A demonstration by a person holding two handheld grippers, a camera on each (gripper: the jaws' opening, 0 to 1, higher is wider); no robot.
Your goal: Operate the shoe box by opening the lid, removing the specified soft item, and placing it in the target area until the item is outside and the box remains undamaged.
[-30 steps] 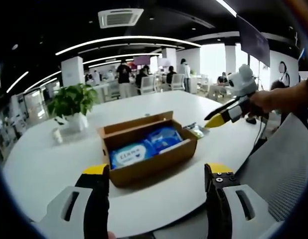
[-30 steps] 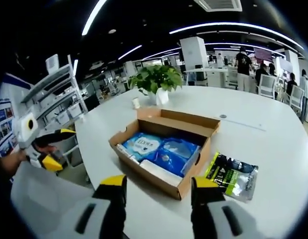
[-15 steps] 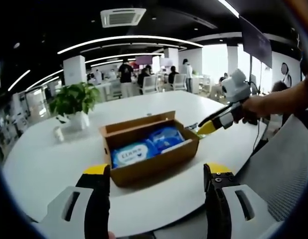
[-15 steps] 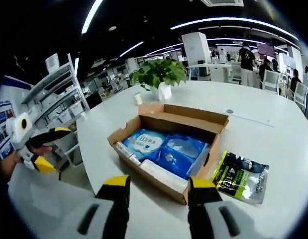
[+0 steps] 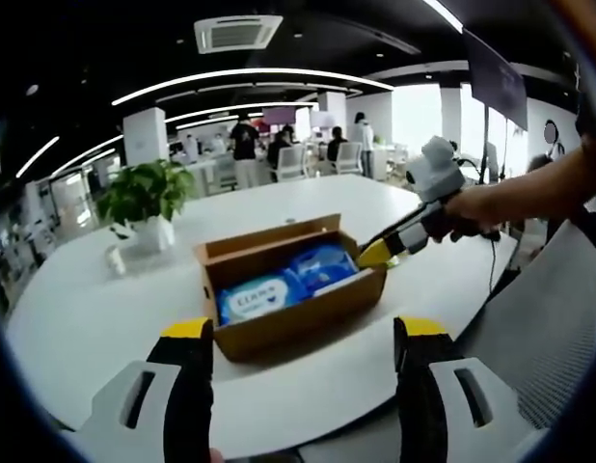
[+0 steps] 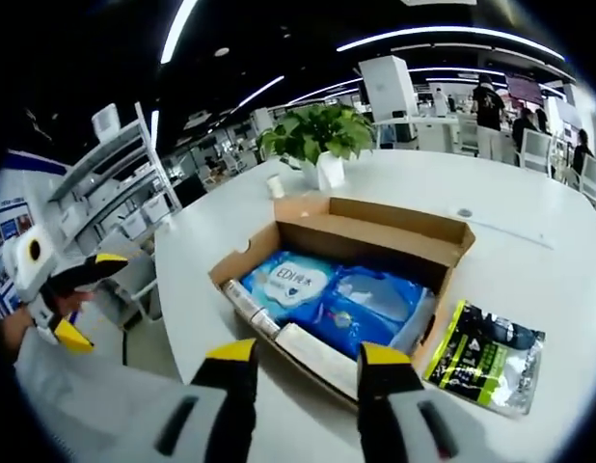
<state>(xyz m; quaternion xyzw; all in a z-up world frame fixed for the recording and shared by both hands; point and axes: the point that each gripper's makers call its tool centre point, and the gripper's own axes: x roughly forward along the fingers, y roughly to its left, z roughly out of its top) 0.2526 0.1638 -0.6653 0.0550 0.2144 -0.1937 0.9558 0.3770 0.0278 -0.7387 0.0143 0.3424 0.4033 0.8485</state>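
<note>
Box (image 5: 288, 289) of brown cardboard sits open near the middle of the round white worktop (image 5: 76, 309) in the left gripper view, with blue soft packs (image 5: 279, 280) lying inside it. The left tool (image 5: 303, 333) rises from the bottom of this view with its two yellow-tipped jaws spread wide apart and holding nothing, well short of the box. The right tool (image 5: 375, 253), gripped by a person's hand (image 5: 462, 210), comes in from the right; its yellow tip is just at the box's right end, though whether it touches the cardboard cannot be told, nor how its jaws stand from this angle. A potted plant (image 5: 139, 198) stands on the worktop to the left of the box, well apart from it. In the right gripper view the box (image 6: 375, 231) lies just ahead, lid off, the blue packs (image 6: 327, 294) side by side within and a pale flat item (image 6: 312, 347) along the near wall. The right tool (image 6: 303, 357) has its jaws spread, empty, the tips near the box's near edge. A dark and green pouch (image 6: 486, 357) lies on the worktop (image 6: 529, 260) just beside the box's right side. The plant (image 6: 322, 140) stands beyond the box. The left tool (image 6: 76, 299) shows at far left, jaws apart.
</note>
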